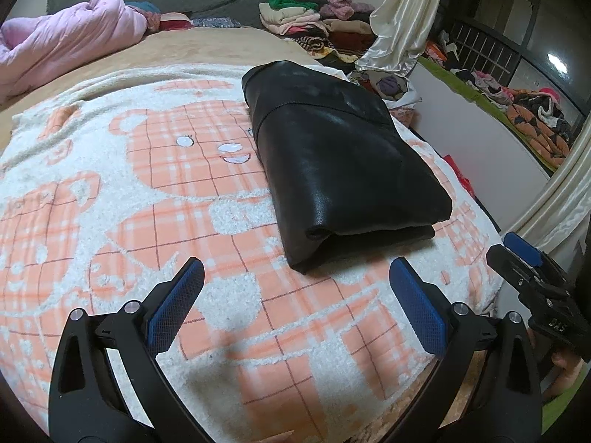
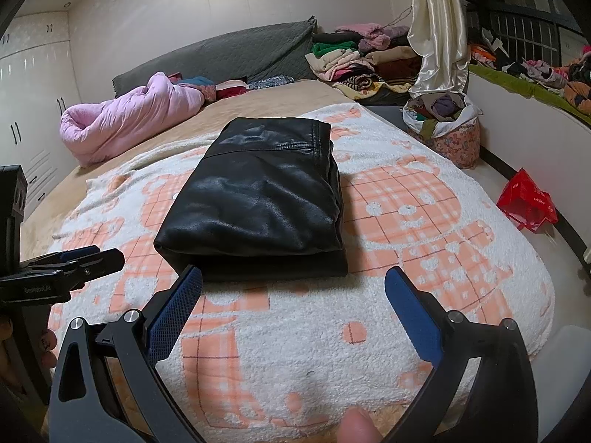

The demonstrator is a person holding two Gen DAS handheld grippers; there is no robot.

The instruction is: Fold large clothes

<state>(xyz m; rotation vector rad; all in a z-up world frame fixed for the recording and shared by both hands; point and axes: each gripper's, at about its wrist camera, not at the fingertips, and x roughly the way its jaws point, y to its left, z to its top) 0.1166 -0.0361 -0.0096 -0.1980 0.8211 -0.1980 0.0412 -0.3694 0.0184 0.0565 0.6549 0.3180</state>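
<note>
Black leather jacket [image 2: 258, 199] is folded into a neat rectangle and sitting on the bear blanket [image 2: 406, 229], so that's where things are from my end. Starting at my left gripper [image 1: 295, 280]: its blue pads are spread wide, nothing between them, hovering over the blanket just short of the jacket's near folded edge. Right gripper [image 2: 293, 288] is the same deal, jaws released and empty, with its left pad lined up right at the jacket's near left corner, though I can't tell if it's actually touching. Each camera catches the other tool off to the side: the right one shows up at the right edge of the left view [image 1: 532, 265], and the left one pokes in from the left edge of the right view [image 2: 74, 262]. The jacket lies flat with the fold facing me, stacked layers visible along that near edge, and a seam running across the far part. Past it, the tan bed cover [image 2: 258, 103] stretches back to a bunched pink quilt [image 2: 129, 114] and a grey headboard cushion [image 2: 229, 55]. Off to the right there's a pile of folded clothes [image 2: 351, 62], a cream curtain [image 2: 436, 29], a floral basket [image 2: 447, 129] stuffed with clothes, and a red bag [image 2: 528, 203] on the floor.
</note>
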